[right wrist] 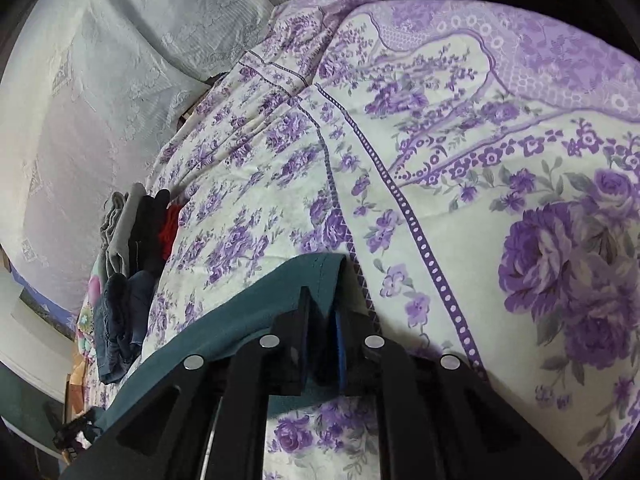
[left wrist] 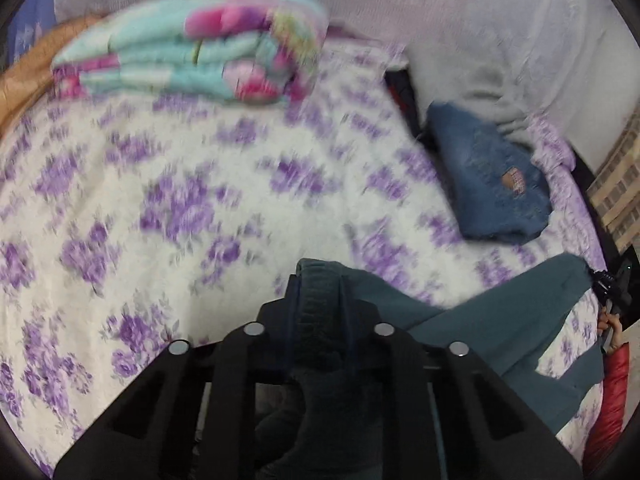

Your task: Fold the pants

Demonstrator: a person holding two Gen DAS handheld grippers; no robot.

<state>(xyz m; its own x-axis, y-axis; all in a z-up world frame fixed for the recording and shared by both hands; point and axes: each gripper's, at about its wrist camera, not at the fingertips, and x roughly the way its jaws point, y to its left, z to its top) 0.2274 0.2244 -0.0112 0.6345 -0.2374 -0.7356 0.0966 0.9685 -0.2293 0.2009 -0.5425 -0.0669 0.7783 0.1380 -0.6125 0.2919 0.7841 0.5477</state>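
Right now my left gripper (left wrist: 320, 280) is clamped on a thick bunched band of the teal pants (left wrist: 500, 320), the fabric pinched between its two fingers and rising just past the tips at about 12 o'clock from the gripper. From there the cloth runs off toward 3 o'clock across the bed (left wrist: 160, 200), ending in a raised corner near the right edge of the left wrist view, close to a small dark device I cannot make out. That view is blurred, so fine detail is lost.

My right gripper (right wrist: 322, 312) is pressed shut on an edge of the same teal pants (right wrist: 240, 320); the blue pads (right wrist: 339, 344) sit tight against the fabric, which spreads away toward 8 o'clock over the purple-flowered bedsheet (right wrist: 440, 200).

Folded blue jeans (left wrist: 492, 184) lie on the bed at about 2 o'clock from my left gripper, well apart from the pants. A folded turquoise and pink quilt (left wrist: 200, 52) rests at about 11 o'clock, at the far edge of the bed. In the right wrist view a pile of dark, grey and red clothes (right wrist: 140, 232) sits at about 10 o'clock, beside the white lace curtain (right wrist: 100, 80).
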